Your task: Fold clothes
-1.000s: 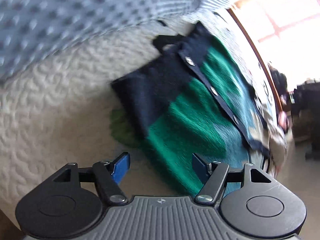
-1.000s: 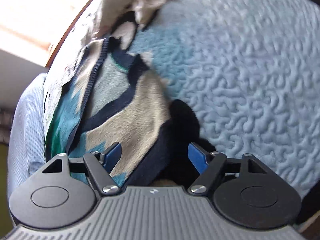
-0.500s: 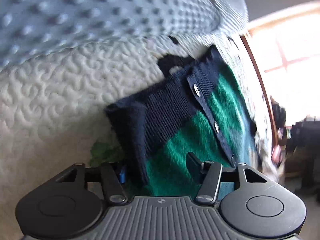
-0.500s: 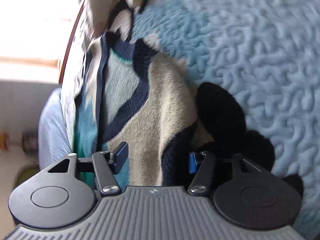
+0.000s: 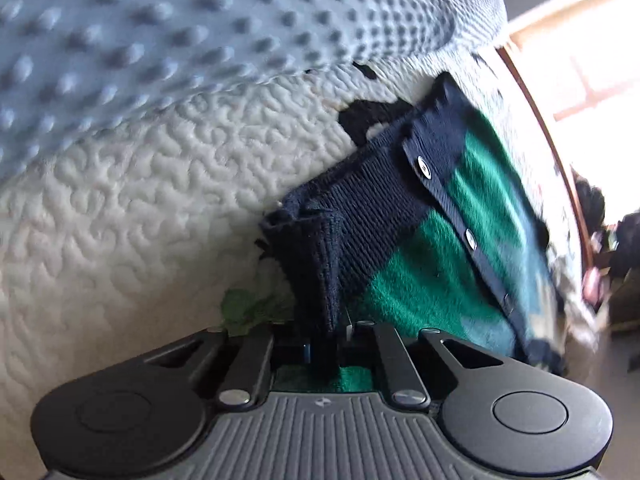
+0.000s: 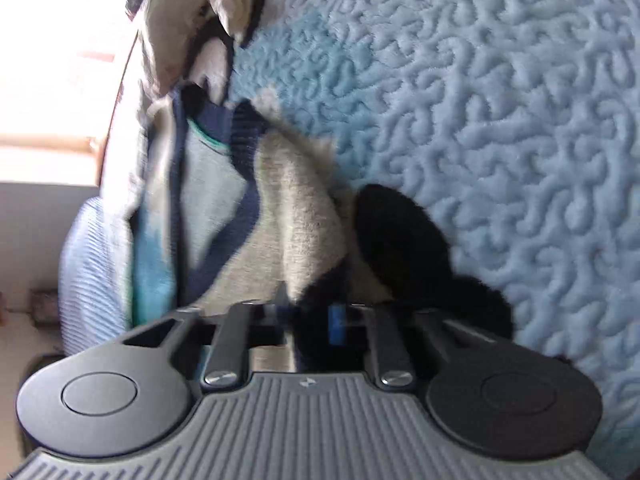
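Note:
A knitted cardigan lies on a textured bed cover. In the left wrist view its navy hem corner (image 5: pixel 360 208) and green body (image 5: pixel 432 280) show, with a snap-button band (image 5: pixel 444 192). My left gripper (image 5: pixel 324 344) is shut on a pinched fold of the navy hem. In the right wrist view the cardigan's beige and navy end (image 6: pixel 296 216) shows, with a teal part (image 6: pixel 152 272). My right gripper (image 6: pixel 312 320) is shut on its dark navy edge.
The cream bed cover (image 5: pixel 140 220) has a green printed patch (image 5: pixel 248 308). A dotted blue pillow (image 5: pixel 180 28) lies behind. In the right wrist view the cover (image 6: pixel 500 120) is blue with black patches (image 6: pixel 400 232). More clothes (image 6: pixel 224 8) lie beyond. A bright window (image 5: pixel 592 60) is far right.
Both grippers came down onto the cardigan's edges and closed: the left on the navy hem corner, the right on the dark navy edge. The fabric now bunches up between the fingers.

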Available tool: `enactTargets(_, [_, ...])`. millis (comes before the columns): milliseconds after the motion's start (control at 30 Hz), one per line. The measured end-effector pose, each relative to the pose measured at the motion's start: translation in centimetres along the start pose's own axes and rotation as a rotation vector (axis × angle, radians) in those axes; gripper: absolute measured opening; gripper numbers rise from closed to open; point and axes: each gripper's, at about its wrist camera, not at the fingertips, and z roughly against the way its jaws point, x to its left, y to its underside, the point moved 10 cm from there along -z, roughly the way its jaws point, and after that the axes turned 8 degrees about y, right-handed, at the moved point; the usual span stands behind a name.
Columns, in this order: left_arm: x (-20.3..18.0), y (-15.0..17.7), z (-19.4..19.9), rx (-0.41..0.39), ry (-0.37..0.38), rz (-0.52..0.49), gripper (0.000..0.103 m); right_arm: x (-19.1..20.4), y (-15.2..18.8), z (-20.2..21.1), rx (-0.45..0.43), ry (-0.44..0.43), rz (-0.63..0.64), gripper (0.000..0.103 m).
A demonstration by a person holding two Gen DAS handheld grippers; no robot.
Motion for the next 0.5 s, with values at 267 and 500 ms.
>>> enactTargets(267, [-1.9, 0.0, -0.3, 0.045, -0.151, -0.21, 0.009, 1.2, 0.4, 0.5, -0.025, 0.104, 0.126, 0.011])
enactTargets(500, [-2.3, 0.3, -0.2, 0.055, -0.175, -0.221, 0.009, 1.5, 0.4, 0.7, -0.039, 0.143, 0.178, 0.011])
